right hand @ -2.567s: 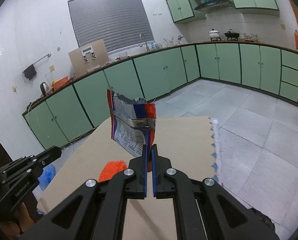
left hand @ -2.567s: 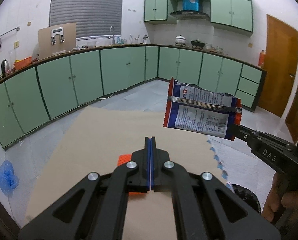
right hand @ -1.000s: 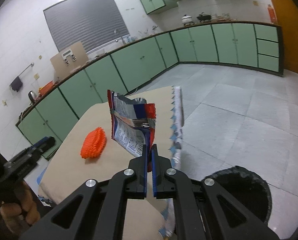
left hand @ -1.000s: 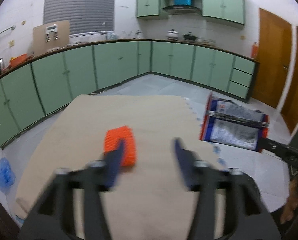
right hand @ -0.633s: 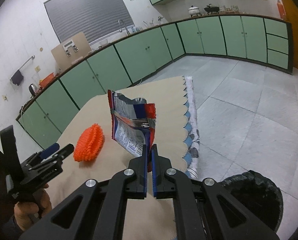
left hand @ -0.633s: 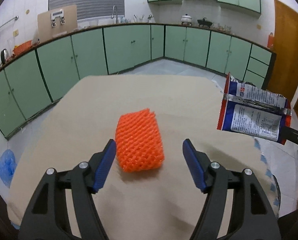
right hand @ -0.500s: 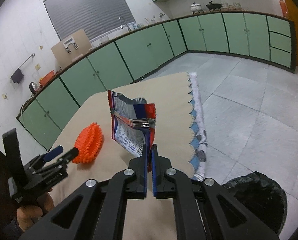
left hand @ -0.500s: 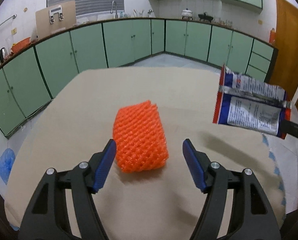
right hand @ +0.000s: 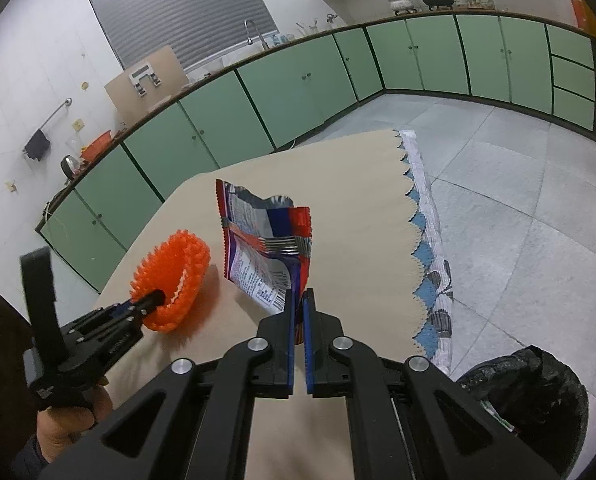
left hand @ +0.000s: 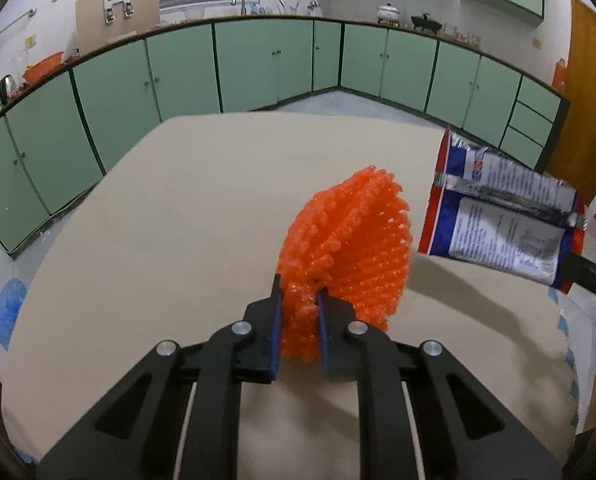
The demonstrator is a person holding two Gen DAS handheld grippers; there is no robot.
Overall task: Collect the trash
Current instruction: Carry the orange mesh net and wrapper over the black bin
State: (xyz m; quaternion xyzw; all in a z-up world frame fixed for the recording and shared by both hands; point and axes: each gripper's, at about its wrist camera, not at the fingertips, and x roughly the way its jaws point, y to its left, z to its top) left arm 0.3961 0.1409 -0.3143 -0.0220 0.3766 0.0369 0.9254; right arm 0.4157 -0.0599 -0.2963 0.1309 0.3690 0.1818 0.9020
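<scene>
Left tongs (left hand: 299,304), open a moment ago, are closing on the orange foam net (left hand: 345,248); right tongs (right hand: 298,312) stay clamped on the snack wrapper (right hand: 266,240). Both pieces secured; bin (right hand: 537,392) next.

At frame centre sits a bright orange foam net (left hand: 345,248). At right, the snack wrapper (left hand: 501,220) is red, blue and white with silver bands. The worktop (left hand: 178,216) is plain beige; the cabinets (left hand: 258,64) along the top are pale green.

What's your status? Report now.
Left gripper closing on orange foam net. Right gripper shut on snack wrapper. Black-lined bin lower right, path clear.
</scene>
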